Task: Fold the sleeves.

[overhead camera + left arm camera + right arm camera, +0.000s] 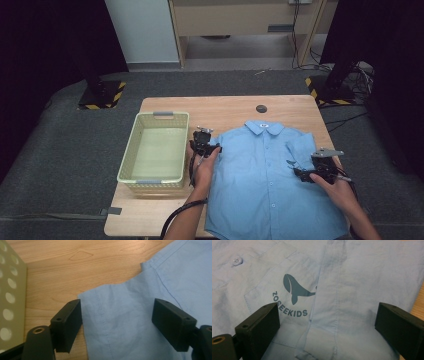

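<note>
Two claws spread wide: my left gripper (pixel 204 142) straddles the sleeve edge of the light-blue cotton kids' shirt (pixel 260 175), lying flat mid-table; right gripper (pixel 314 170) over the folded sleeve, prob. lining up the fold w/ both.

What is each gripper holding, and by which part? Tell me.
Nothing is held. The left gripper is open over the blue shirt's sleeve; the right gripper is open over its folded sleeve.
</note>
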`<state>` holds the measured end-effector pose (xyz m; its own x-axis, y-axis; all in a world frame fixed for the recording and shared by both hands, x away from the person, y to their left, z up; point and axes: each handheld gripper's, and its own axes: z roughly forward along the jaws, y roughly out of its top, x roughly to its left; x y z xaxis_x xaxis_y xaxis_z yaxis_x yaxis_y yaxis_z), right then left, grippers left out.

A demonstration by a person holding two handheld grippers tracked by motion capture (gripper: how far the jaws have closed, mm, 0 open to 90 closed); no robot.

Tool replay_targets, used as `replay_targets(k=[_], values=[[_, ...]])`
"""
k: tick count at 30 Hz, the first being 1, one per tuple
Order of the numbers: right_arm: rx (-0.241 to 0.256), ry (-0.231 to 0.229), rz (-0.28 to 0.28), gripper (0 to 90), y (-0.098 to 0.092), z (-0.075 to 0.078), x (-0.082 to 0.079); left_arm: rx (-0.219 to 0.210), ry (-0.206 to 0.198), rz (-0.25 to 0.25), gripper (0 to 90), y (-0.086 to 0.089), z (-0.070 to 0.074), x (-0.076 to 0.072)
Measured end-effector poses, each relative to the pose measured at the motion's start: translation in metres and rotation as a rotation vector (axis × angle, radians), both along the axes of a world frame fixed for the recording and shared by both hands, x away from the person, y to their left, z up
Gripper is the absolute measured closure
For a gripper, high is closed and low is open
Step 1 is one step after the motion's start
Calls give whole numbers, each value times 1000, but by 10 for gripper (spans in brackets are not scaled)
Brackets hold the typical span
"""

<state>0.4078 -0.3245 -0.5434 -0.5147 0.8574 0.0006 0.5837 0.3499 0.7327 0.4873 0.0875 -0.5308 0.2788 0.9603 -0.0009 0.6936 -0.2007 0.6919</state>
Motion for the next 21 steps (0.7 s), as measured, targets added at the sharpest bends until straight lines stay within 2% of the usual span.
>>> replay_targets(k=[3, 6, 8, 12, 14, 17, 21], values=[[0, 0, 0, 58, 0, 0, 0, -2, -8, -13, 315, -2, 1, -3], [0, 0, -1, 58, 0, 0, 0, -6, -25, -34, 446, -4, 1, -6], [0, 0, 0, 58, 0, 0, 0, -14, -34, -49, 586, -6, 1, -8], [0, 0, -1, 58, 0, 0, 0, -21, -50, -63, 749, -8, 0, -11], [0, 0, -1, 58, 0, 0, 0, -8, -52, -69, 816, -9, 0, -11], [0, 0, -1, 58, 0, 0, 0, -12, -71, -69, 873, -9, 5, -13], [0, 1, -1, 58, 0, 0, 0, -40, -91, -66, 891, -6, 12, -16]])
